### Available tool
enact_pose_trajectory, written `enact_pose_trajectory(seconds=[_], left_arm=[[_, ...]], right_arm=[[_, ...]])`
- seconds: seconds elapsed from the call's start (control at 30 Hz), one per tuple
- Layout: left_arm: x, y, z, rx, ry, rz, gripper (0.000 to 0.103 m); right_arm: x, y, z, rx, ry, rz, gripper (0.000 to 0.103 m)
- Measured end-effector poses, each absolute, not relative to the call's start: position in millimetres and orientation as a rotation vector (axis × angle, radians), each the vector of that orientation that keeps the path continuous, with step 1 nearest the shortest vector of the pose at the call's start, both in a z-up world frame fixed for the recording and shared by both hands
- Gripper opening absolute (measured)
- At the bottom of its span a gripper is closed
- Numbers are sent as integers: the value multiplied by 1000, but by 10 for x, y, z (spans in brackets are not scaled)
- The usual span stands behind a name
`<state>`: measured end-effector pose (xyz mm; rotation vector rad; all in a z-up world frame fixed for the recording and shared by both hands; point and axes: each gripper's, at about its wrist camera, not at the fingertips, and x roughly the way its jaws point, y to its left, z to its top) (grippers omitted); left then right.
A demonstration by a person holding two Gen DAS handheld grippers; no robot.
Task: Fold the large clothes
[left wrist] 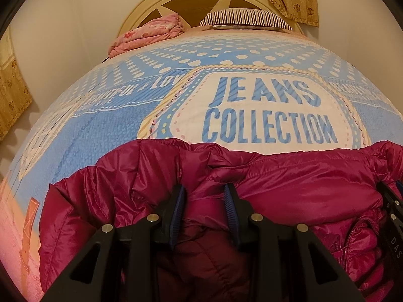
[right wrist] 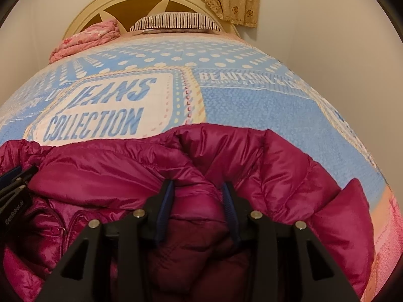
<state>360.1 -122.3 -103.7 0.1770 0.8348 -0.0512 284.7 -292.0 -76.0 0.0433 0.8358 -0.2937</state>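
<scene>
Jacket bunched at the near end of the bed, fold barely begun.

I have the magenta jacket point(left wrist: 289, 183) lying crumpled on the sheet point(left wrist: 121, 130), its far edge just short of the printed lettering, with the pillow point(left wrist: 246, 19) and pink blanket point(left wrist: 148, 35) well beyond it. My left gripper point(left wrist: 205, 202) stands fairly narrow with a ridge of padded cloth pinched between its blue pads. My right gripper point(right wrist: 197, 201) has its jaws a little wider, with puffy fabric between them, though I cannot tell if the pads press on it. I judge nothing is squared yet: sleeves loose, zipper side rumpled, all the folds left to do.
</scene>
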Motion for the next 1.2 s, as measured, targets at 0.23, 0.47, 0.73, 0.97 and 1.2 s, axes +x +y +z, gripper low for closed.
enact_pose_trajectory(seconds=[0.23, 0.47, 0.73, 0.97, 1.2], left_arm=[[3597, -1215, -1033, 168, 835, -52, 35], [3569, -1152, -1015, 125, 839, -75, 38], [3400, -964, -863, 50, 842, -155, 43], [2830, -741, -539, 132, 784, -213, 63], [2057, -221, -429, 120, 836, -357, 63]], right_arm=[[2836, -2930, -758, 42, 834, -305, 46], [2798, -3013, -743, 104, 822, -276, 49], [2665, -3039, -621, 155, 787, -259, 54], [2094, -3051, -207, 196, 672, -197, 66], [1213, -2958, 102, 235, 652, -128, 66]])
